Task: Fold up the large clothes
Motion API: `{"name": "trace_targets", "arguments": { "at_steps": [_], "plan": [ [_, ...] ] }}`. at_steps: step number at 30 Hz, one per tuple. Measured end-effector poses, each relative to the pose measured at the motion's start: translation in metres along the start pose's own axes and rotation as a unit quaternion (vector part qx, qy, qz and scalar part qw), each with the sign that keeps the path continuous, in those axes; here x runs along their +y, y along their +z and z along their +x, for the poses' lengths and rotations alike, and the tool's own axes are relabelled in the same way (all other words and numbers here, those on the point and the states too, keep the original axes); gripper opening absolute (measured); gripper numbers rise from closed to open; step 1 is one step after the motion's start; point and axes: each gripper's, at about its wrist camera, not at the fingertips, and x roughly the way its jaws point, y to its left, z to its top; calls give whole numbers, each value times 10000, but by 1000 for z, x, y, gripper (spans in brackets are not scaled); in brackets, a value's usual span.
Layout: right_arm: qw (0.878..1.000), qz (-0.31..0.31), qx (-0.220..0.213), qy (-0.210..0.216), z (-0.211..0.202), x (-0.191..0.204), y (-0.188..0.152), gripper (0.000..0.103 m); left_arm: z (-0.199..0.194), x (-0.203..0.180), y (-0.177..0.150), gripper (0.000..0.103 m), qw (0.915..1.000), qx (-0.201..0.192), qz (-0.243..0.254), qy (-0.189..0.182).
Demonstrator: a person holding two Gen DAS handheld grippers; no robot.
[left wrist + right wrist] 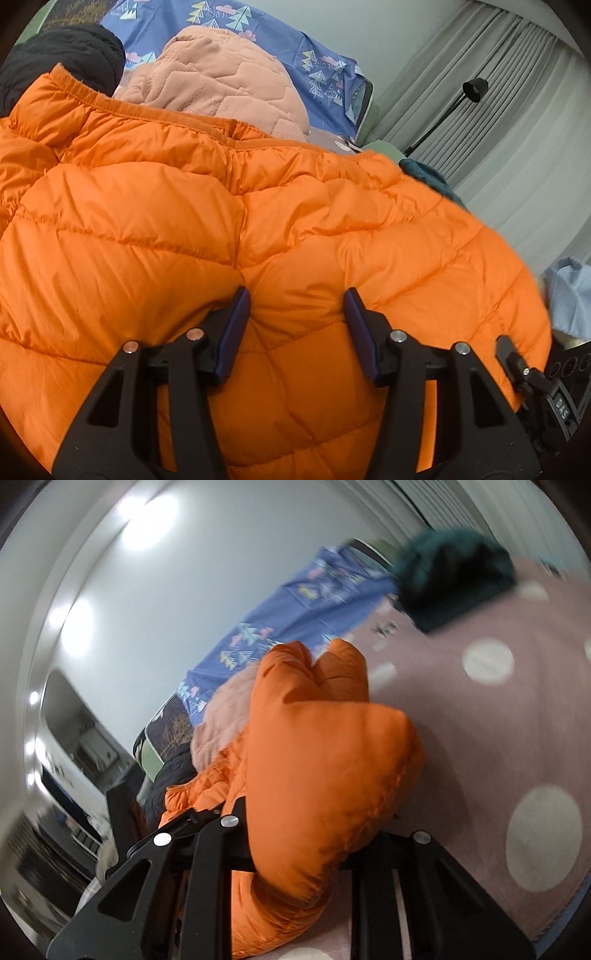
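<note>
**On the bed: puffy jacket half lifted**

On the dotted bedspread [517,709] the orange down jacket [258,206] is lying, and you are pressing your left gripper [297,306], jaws wide, into its quilted back. Your right gripper [295,834] is clamping a thick fold. It looks light, soft and slippery, so take seams or hem. Only the right view is showing the lifted fold; only the left the collar

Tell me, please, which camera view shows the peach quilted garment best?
The left wrist view: the peach quilted garment lies in focus beyond the orange puffer jacket, its stitching clear. The right wrist view shows only a blurred strip of it, mostly hidden behind the jacket.
</note>
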Motion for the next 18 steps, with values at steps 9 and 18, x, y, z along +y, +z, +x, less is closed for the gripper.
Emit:
{"name": "trace_targets", "arguments": {
  "at_steps": [9,18],
  "plan": [
    [9912,-1207,216,500,2,83,-1,21,-11,29,6,60,9916,21,-782,-1032],
    [9757,-2009,551,681,25,140,-15,21,-50,63,7,63,9665,-317,-1719,-1882]
  ]
}}
